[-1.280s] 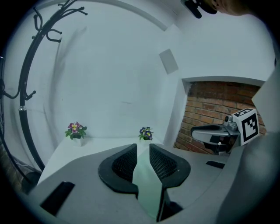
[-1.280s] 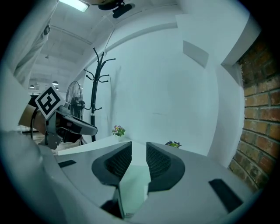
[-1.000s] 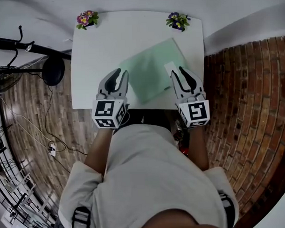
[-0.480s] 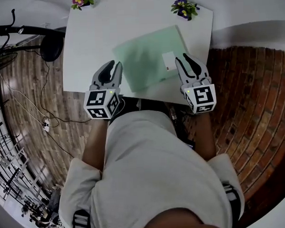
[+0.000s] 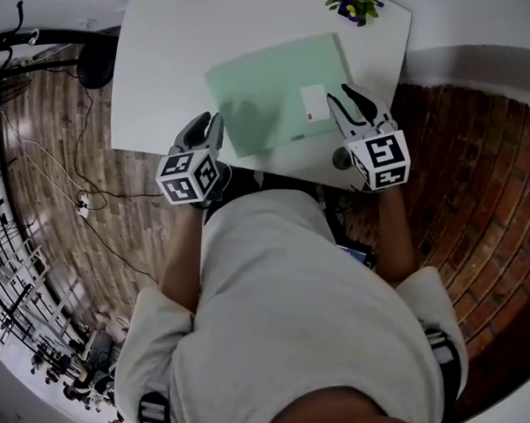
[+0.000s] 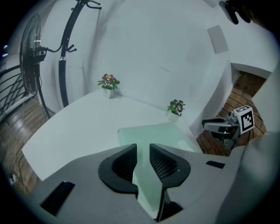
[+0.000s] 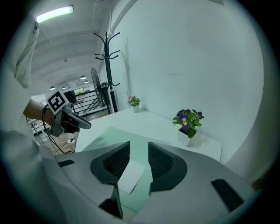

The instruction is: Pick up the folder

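A pale green folder [image 5: 274, 93] lies askew on the white table [image 5: 165, 71], with a white label [image 5: 314, 103] near its right corner. My left gripper [image 5: 209, 128] hangs at the table's near edge, just left of the folder's near-left edge. Its jaws stand a narrow gap apart with nothing between them, and the folder [image 6: 154, 133] shows beyond the gap. My right gripper [image 5: 346, 102] hovers over the folder's right corner beside the label [image 7: 131, 176]. Its jaws are opening and hold nothing. The folder [image 7: 107, 139] lies below and ahead of them.
A pot of purple flowers [image 5: 353, 2] stands at the table's far right corner, a pink-flowered pot [image 6: 108, 83] at the far left. A coat stand [image 6: 65, 52] and a fan [image 6: 33, 57] stand left of the table. Cables [image 5: 56, 196] lie on the wooden floor.
Both grippers have sunk toward the table's near edge. The left one rolled and now sits beside the folder's near-left edge. The right one's jaws have spread a little.
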A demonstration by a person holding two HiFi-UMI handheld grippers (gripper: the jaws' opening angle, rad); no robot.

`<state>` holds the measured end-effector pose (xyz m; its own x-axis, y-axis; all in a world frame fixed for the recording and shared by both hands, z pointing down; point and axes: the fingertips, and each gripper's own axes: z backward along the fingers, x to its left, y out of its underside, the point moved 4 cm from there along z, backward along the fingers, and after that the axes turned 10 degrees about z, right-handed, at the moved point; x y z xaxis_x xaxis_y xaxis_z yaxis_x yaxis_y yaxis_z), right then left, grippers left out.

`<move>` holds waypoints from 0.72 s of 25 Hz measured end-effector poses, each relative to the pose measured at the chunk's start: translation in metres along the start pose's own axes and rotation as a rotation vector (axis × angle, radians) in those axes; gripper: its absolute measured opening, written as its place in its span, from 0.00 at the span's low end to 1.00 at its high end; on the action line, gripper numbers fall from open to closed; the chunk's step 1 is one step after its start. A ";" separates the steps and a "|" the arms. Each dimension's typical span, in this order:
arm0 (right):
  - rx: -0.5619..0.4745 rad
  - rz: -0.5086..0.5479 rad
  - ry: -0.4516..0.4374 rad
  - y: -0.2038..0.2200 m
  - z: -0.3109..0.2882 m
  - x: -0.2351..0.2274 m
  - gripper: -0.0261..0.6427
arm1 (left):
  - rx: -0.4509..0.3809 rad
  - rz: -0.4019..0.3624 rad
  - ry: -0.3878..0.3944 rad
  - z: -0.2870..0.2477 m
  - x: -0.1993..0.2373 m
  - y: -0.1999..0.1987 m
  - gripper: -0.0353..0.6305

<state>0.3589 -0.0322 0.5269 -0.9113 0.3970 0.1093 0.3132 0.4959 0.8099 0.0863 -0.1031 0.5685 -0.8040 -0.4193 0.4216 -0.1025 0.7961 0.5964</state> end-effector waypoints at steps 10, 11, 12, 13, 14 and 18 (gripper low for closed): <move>0.119 -0.019 -0.121 0.048 -0.020 -0.011 0.25 | 0.050 0.151 -0.017 -0.015 0.009 0.042 0.23; 0.129 -0.024 -0.128 0.053 -0.022 -0.012 0.25 | 0.052 0.172 -0.016 -0.017 0.010 0.044 0.24; 0.138 -0.031 -0.135 0.057 -0.023 -0.012 0.26 | 0.054 0.197 -0.012 -0.019 0.012 0.046 0.24; 0.147 -0.042 -0.143 0.061 -0.025 -0.013 0.26 | 0.056 0.220 -0.008 -0.021 0.013 0.048 0.25; 0.159 -0.051 -0.150 0.064 -0.027 -0.015 0.27 | 0.061 0.239 -0.003 -0.024 0.015 0.050 0.25; 0.217 -0.060 -0.163 0.077 -0.036 -0.021 0.29 | 0.089 0.256 0.007 -0.030 0.017 0.056 0.30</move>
<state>0.3924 -0.0301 0.6081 -0.8805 0.4721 -0.0435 0.3259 0.6694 0.6677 0.0843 -0.0793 0.6298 -0.8062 -0.2022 0.5560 0.0521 0.9118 0.4072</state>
